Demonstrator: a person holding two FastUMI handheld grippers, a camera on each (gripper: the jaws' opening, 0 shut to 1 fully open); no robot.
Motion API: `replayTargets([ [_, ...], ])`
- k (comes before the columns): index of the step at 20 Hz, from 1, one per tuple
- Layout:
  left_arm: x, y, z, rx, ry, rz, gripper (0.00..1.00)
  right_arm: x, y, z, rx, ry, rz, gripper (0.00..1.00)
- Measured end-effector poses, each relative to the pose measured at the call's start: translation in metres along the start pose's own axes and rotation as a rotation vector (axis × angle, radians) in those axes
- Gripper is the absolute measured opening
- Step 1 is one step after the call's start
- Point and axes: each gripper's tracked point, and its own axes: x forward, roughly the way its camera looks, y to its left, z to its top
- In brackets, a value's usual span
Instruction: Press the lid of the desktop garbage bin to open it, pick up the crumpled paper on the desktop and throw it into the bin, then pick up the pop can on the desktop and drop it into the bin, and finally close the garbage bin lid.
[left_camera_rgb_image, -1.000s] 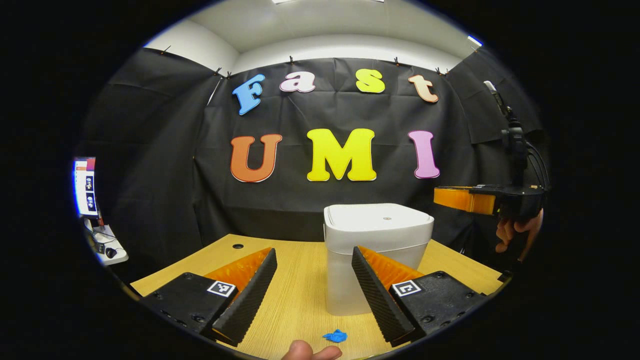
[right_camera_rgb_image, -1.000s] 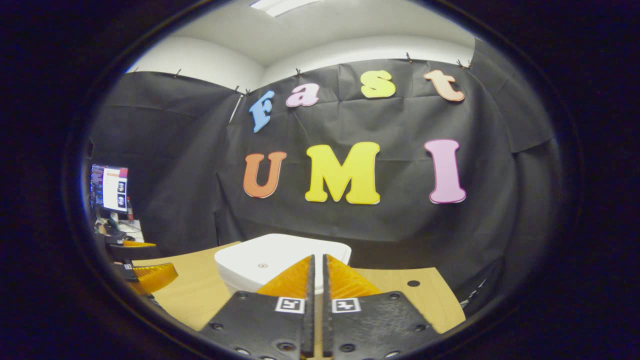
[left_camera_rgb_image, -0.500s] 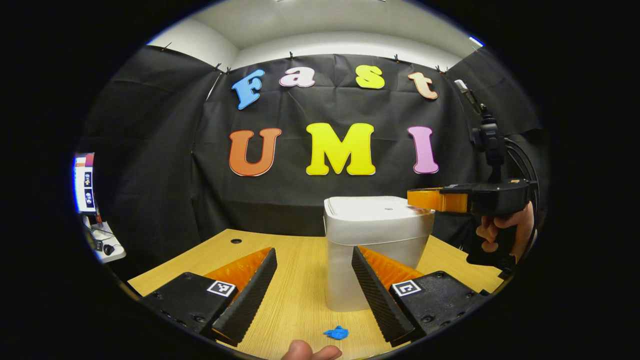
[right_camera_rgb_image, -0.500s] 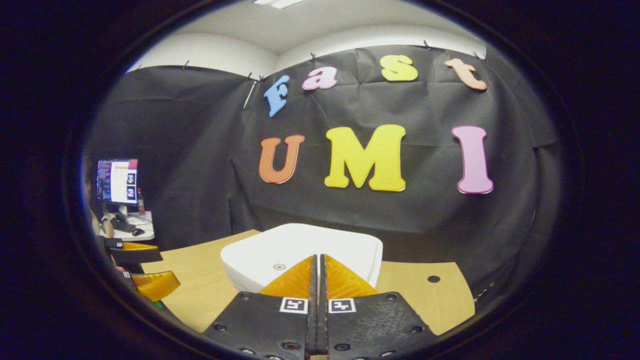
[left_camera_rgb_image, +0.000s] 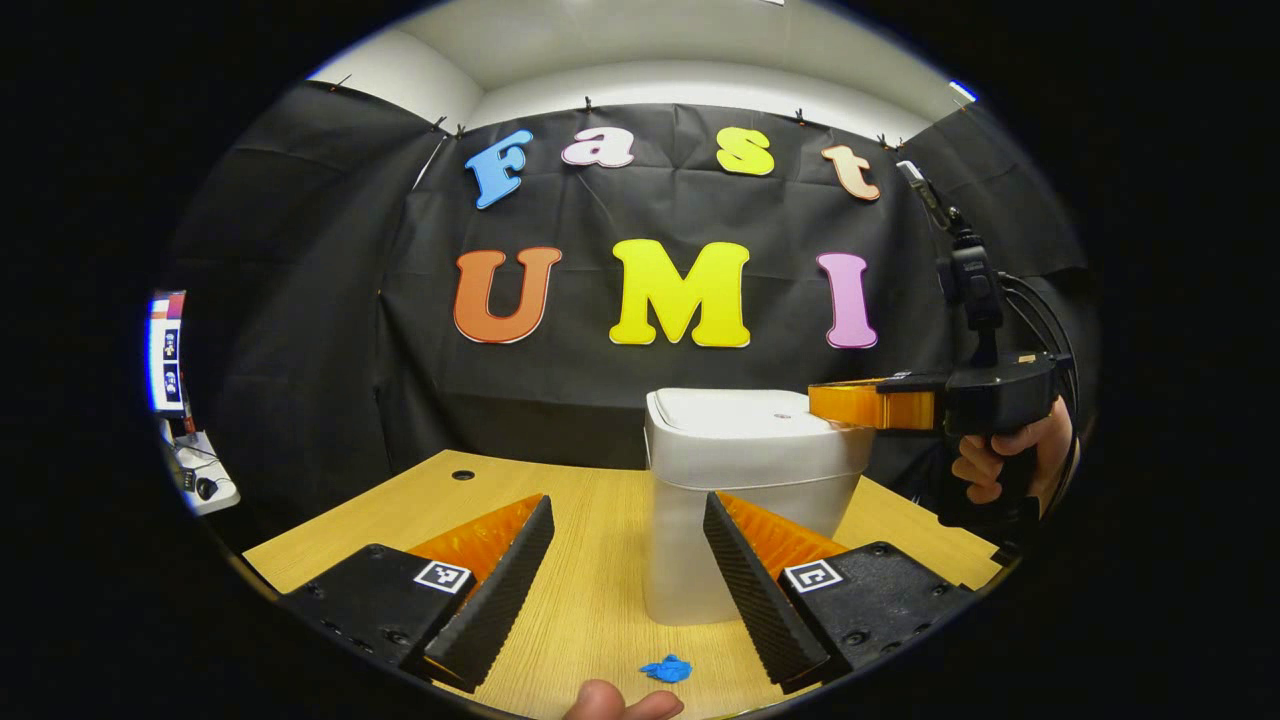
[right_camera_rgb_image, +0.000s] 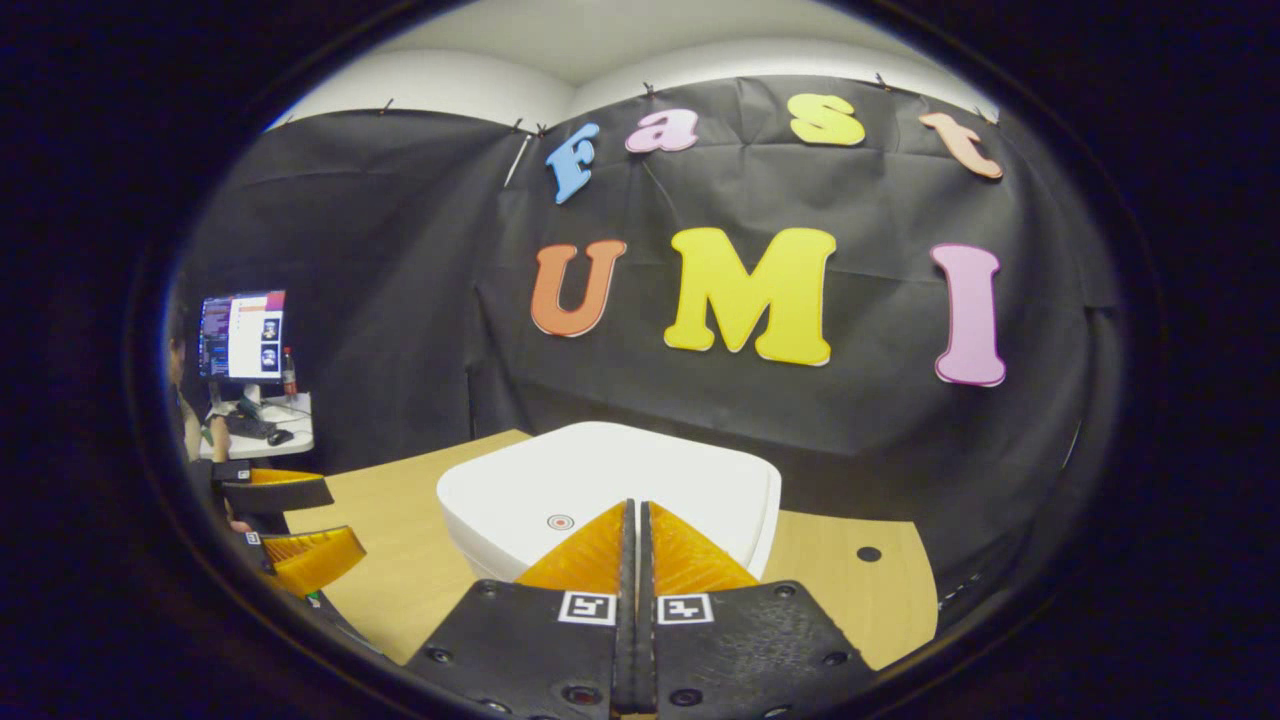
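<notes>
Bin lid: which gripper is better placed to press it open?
Right. The right gripper, fingers shut, hovers at the closed bin lid near its button. The left gripper is open, low at the desk.

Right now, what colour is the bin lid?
White, with a small round mark near its middle. The bin lid shows best in the right gripper view.

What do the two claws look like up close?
Each claw, left and right, has two wedge-shaped fingers on black blocks with bolts and small black-and-white square markers. The left one's pads are ridged. In the left gripper view, black cables rise behind the right claw.
</notes>
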Motion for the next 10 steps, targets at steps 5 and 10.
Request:
replayTargets([
  [5,0.001,0.002,-0.002,0.000,0.003,0.010,0.98,-0.013,-0.001,0.015,0.027,-0.097,0.000,0.80],
  [10,0.001,-0.003,0.002,0.005,0.000,0.006,0.98,-0.025,-0.007,0.033,0.101,-0.163,0.018,0.93],
])
